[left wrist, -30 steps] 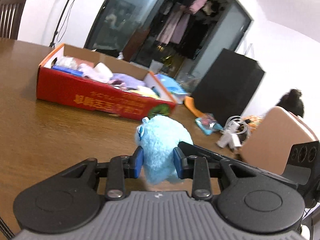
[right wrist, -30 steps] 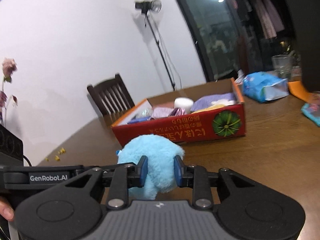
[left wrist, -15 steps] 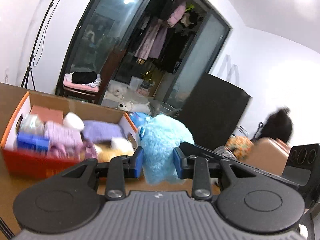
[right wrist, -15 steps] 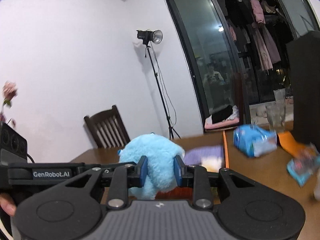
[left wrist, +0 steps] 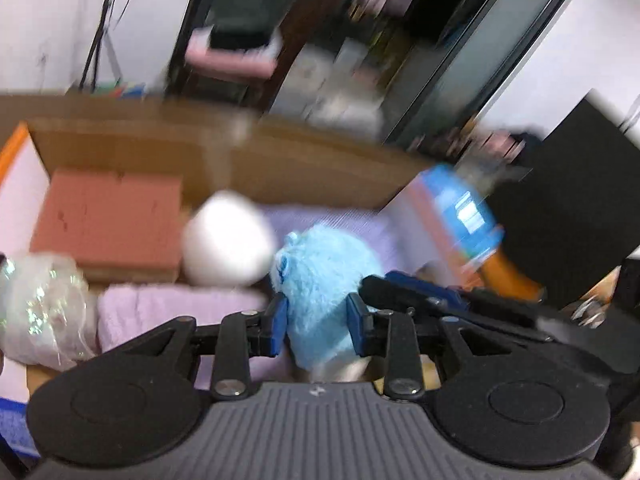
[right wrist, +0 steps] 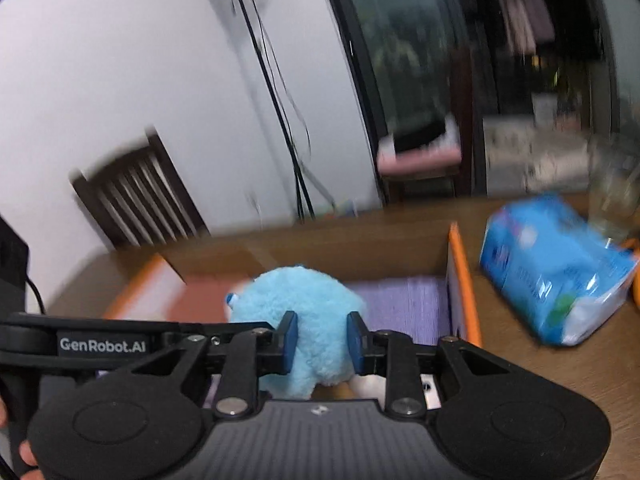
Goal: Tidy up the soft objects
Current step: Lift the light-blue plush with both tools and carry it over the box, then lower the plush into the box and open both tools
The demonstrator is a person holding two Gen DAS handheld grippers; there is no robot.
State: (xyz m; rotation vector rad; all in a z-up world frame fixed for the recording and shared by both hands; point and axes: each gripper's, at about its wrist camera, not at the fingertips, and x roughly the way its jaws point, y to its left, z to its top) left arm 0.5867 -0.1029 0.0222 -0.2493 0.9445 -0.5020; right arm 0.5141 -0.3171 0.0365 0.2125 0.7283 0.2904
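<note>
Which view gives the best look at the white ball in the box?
The left wrist view: the white ball shows whole, though blurred, between the pink block and the blue plush. In the right wrist view the plush hides it.

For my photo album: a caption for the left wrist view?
Tongs squeeze a fluffy blue plush toy above a cardboard box of soft things.
</note>
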